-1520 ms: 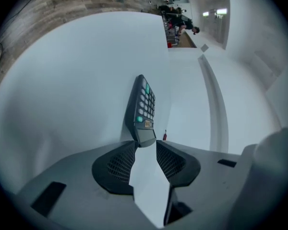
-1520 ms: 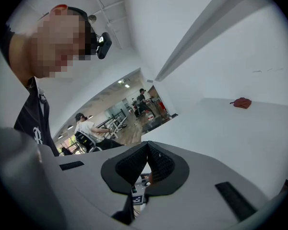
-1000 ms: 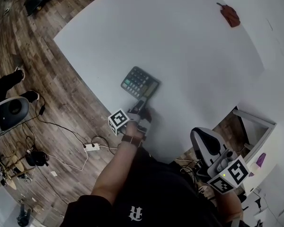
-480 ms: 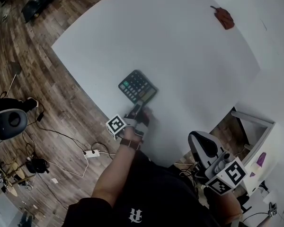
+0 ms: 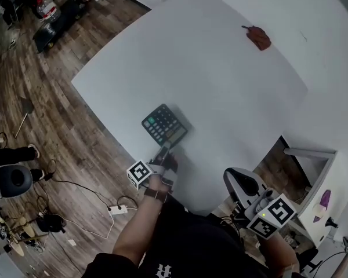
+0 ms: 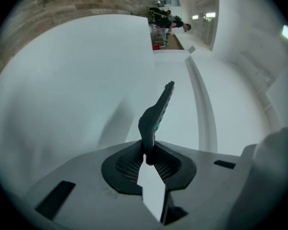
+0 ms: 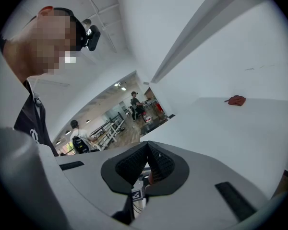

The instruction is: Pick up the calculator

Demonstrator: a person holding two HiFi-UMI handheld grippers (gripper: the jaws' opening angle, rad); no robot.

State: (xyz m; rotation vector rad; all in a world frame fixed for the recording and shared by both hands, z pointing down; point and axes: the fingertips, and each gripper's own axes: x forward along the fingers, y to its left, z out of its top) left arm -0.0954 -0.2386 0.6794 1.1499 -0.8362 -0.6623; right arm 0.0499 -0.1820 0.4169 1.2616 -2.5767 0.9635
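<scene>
The dark calculator (image 5: pixel 164 124) with green and orange keys is near the front edge of the white table (image 5: pixel 220 68). My left gripper (image 5: pixel 162 152) grips its near edge. In the left gripper view the calculator (image 6: pixel 158 111) stands edge-on and tilts up off the table, with the pads of the left gripper (image 6: pixel 148 150) pressed on its end as the jaws keep closing. My right gripper (image 5: pixel 236 177) hangs off the table's front right corner, away from the calculator. In the right gripper view its jaws (image 7: pixel 146 150) meet with nothing between them.
A small red-brown object (image 5: pixel 258 37) lies at the table's far right, also in the right gripper view (image 7: pixel 236 100). A wooden floor with cables and a power strip (image 5: pixel 117 210) lies to the left. A white cabinet (image 5: pixel 313 161) stands at the right.
My left gripper has closed on the calculator's near edge and raised it, so the calculator now tilts up off the table. The right gripper has stayed where it was.
</scene>
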